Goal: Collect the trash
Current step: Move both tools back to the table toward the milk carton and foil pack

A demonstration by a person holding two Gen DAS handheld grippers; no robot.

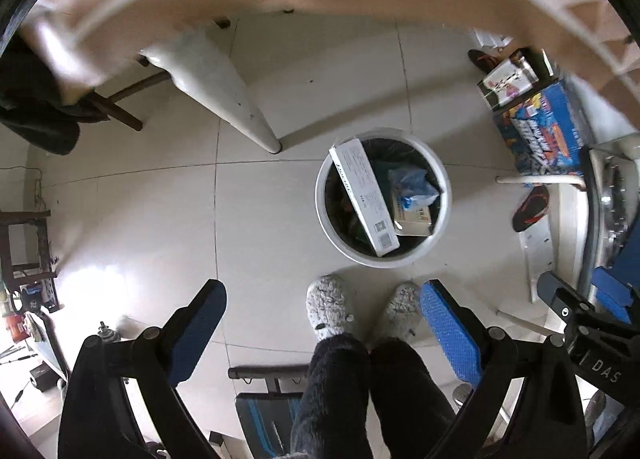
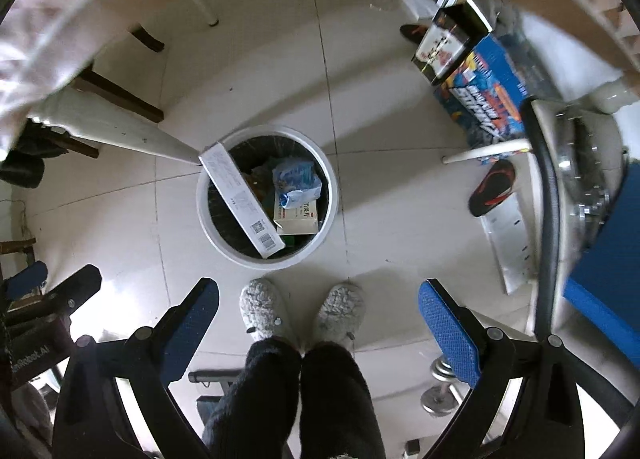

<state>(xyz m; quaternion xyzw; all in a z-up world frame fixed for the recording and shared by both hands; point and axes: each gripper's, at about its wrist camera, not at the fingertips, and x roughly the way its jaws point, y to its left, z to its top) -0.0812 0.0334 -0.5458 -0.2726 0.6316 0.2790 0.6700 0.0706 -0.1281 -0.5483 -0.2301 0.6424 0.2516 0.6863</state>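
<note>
We are looking straight down past both grippers at a white tiled floor [image 1: 280,59]. Our left gripper [image 1: 320,323] has its blue-padded fingers spread wide with nothing between them, and our right gripper [image 2: 318,319] is spread wide as well, also empty.

The round white trash bin [image 1: 324,215] stands on the floor ahead of both tools, well below them and apart from the fingertips. In the left wrist view it sits slightly right of the gap between the fingers; in the right wrist view it sits slightly left of the gap (the two grippers are side by side, each catching the other at its frame edge). The bin is lined with a dark bag and already holds trash: a long white carton [image 1: 364,197] leaning across the opening with one end over the rim, a crumpled blue-and-white plastic wrapper [image 1: 414,187], and a small pale box [image 1: 414,221] under the wrapper.

Between the bin and the grippers stand the person's feet in fuzzy grey slippers [image 2: 262,309], toes just short of the bin's rim. A white table leg [image 1: 224,99] comes down near the bin's left side. To the right lie colourful cardboard boxes [image 2: 484,87] and a black-and-red sandal [image 2: 492,189].
</note>
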